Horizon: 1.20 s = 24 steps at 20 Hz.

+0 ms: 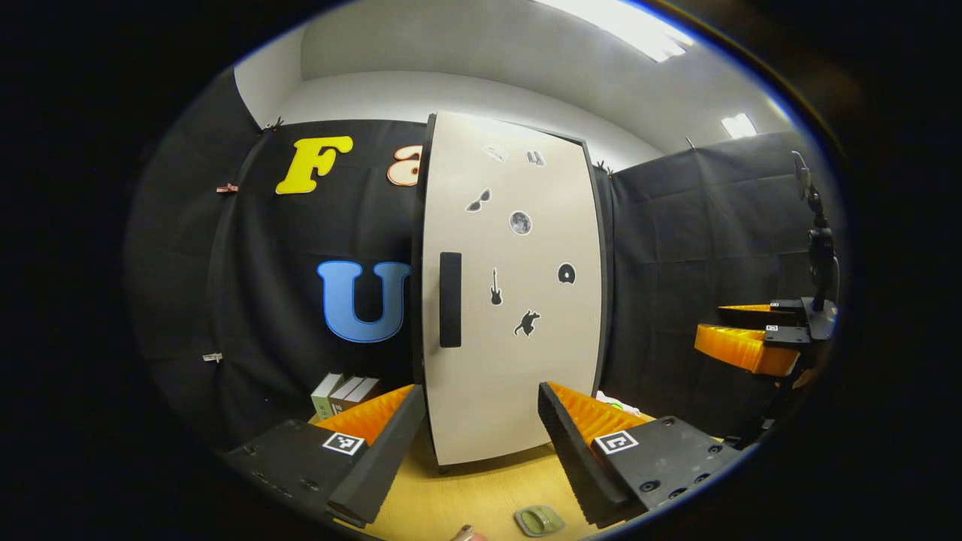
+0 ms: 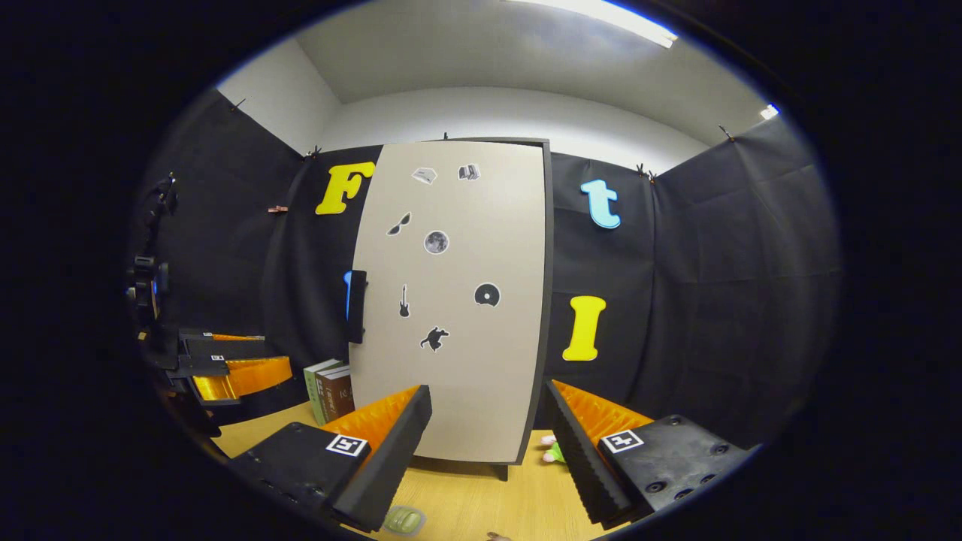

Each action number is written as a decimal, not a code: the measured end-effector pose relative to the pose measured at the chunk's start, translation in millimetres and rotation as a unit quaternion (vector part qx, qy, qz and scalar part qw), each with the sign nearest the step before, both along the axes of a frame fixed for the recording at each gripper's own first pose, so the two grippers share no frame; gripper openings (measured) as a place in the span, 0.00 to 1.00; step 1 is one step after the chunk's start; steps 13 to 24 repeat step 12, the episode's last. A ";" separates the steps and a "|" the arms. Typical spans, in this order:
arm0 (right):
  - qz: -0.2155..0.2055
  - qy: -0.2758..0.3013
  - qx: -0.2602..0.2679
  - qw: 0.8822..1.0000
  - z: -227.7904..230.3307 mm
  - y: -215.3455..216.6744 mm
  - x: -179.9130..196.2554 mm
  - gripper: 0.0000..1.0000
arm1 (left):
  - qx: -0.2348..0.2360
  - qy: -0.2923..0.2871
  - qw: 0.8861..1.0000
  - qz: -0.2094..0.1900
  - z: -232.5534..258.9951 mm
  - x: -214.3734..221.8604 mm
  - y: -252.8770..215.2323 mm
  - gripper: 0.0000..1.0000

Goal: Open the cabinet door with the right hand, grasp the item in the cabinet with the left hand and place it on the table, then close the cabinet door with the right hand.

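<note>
I hold both grippers, left and right, with jaws wide and empty, before the closed cabinet door on the table. I cannot see the item inside.

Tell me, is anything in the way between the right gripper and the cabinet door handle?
Nothing visible is. In the right gripper view, the right gripper is open and faces the closed cabinet door, with open space up to the dark handle on the door's left edge. The books stand lower, left of the door.
</note>
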State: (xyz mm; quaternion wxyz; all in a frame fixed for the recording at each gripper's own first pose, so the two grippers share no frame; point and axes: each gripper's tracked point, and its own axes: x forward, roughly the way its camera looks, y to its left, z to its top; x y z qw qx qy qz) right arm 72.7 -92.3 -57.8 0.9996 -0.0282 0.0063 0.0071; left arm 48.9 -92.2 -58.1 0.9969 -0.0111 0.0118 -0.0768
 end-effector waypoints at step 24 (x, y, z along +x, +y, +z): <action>0.007 0.000 -0.010 1.000 -4.5 3.1 16.0 0.96 | -0.007 -0.006 1.000 0.000 3.4 12.9 3.0 0.95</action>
